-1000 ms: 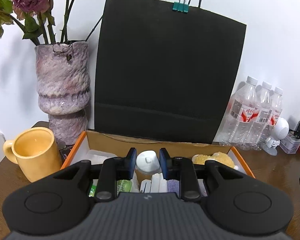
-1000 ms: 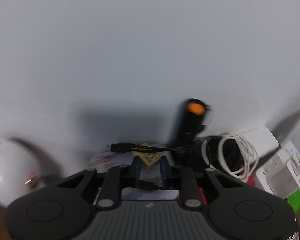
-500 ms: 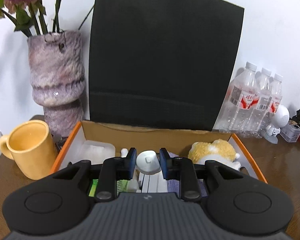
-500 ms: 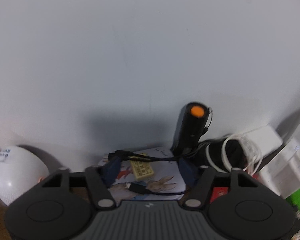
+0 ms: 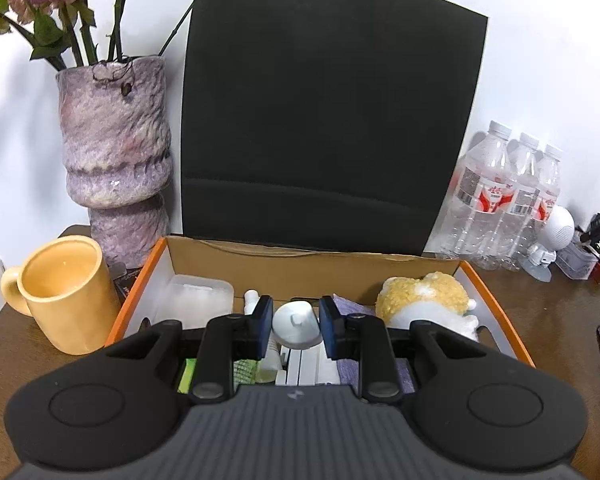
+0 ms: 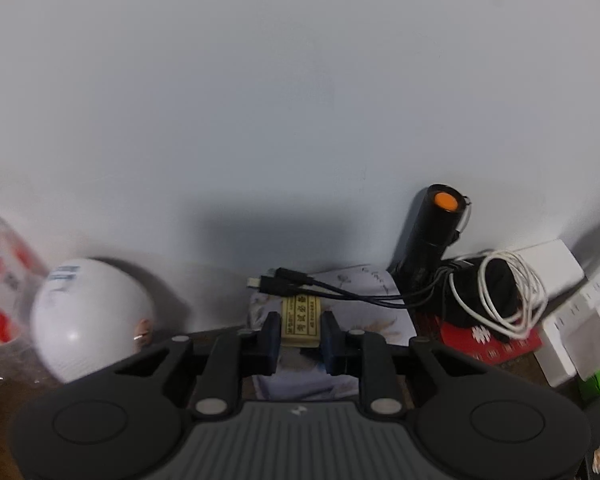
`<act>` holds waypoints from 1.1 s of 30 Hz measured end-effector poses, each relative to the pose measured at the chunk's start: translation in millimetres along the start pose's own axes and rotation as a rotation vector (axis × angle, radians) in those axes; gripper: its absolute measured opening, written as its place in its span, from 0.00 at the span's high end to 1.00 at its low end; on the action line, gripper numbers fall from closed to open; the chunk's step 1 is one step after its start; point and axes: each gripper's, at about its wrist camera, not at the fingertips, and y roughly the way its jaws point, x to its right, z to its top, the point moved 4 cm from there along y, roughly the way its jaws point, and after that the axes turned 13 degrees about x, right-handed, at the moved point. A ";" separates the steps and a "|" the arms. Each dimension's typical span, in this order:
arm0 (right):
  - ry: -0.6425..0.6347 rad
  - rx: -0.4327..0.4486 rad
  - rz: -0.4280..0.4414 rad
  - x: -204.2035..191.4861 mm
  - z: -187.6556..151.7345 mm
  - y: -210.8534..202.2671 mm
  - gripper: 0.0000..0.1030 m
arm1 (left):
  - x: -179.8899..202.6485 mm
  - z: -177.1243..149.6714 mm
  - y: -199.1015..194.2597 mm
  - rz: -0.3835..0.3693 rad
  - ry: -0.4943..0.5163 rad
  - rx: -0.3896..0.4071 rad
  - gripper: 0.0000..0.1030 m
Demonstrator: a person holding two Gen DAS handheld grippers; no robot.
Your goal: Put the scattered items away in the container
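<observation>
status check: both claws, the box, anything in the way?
Left claw shut on white round piece over cardboard box. Right claw closing on yellow eraser. Black cables lie just behind the eraser; could snag.

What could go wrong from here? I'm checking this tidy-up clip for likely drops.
1. The right gripper is closing on a small yellow printed eraser; black charging cables lie just behind it and might snag as it lifts.
2. The left gripper is shut on a small white rounded cap-like object above the orange-edged cardboard box; a narrow grip on a curved surface could slip.
</observation>
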 end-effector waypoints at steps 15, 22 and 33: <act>-0.110 0.078 0.194 -137.0 -10.5 -166.8 0.81 | -31.8 29.0 -12.3 -0.075 -0.042 -0.143 0.75; -0.279 0.025 0.379 -263.6 -69.8 -257.8 0.81 | -24.6 11.2 -14.7 -0.141 0.003 -0.215 0.75; -0.318 -0.212 0.431 -415.2 -180.7 -235.7 0.81 | -21.5 -18.3 18.8 -0.147 -0.032 -0.402 0.74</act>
